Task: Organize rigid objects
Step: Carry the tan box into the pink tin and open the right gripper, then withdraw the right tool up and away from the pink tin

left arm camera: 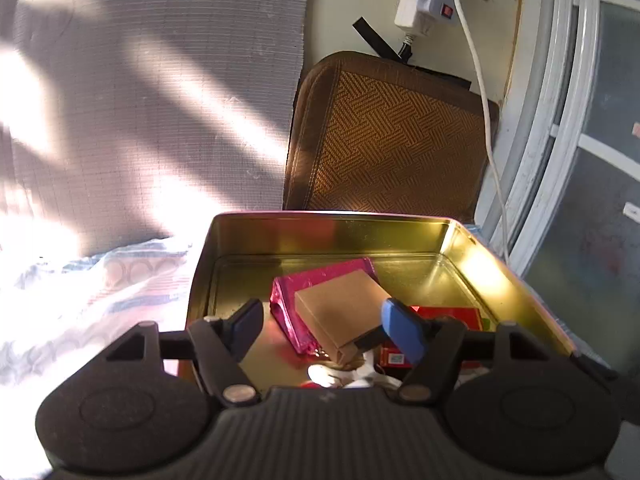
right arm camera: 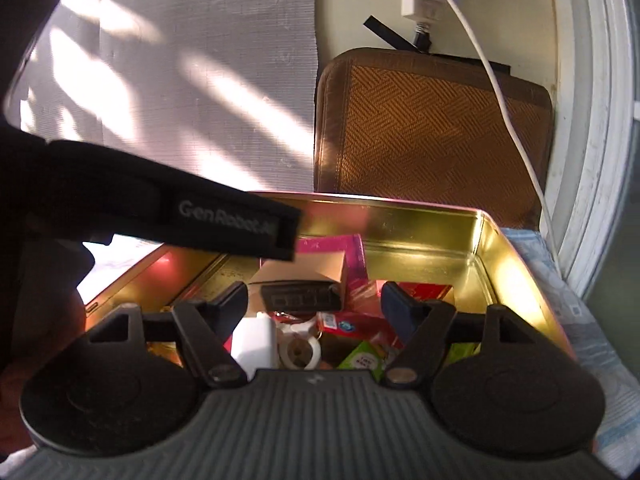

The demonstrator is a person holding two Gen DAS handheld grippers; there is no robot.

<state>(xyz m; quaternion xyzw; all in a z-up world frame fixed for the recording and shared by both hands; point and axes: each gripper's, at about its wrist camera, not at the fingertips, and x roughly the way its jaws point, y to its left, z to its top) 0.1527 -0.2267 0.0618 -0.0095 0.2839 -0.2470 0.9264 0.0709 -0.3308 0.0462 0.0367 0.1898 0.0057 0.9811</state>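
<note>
Both the left tool (left arm camera: pixel 324 326) and right tool (right arm camera: pixel 314 306) hang apart, empty, over the gold tin (left arm camera: pixel 472 264)

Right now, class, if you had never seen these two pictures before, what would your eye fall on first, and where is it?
First, the shiny gold tin, open in the middle of both views, with a brown box lying on a pink box inside. Then the woven brown mat leaning against the wall behind it. The open left gripper and right gripper hang over the tin.

Tin's (right arm camera: pixel 486 240) left wall behind black strap (right arm camera: pixel 224 220); contents partly under claws.
</note>
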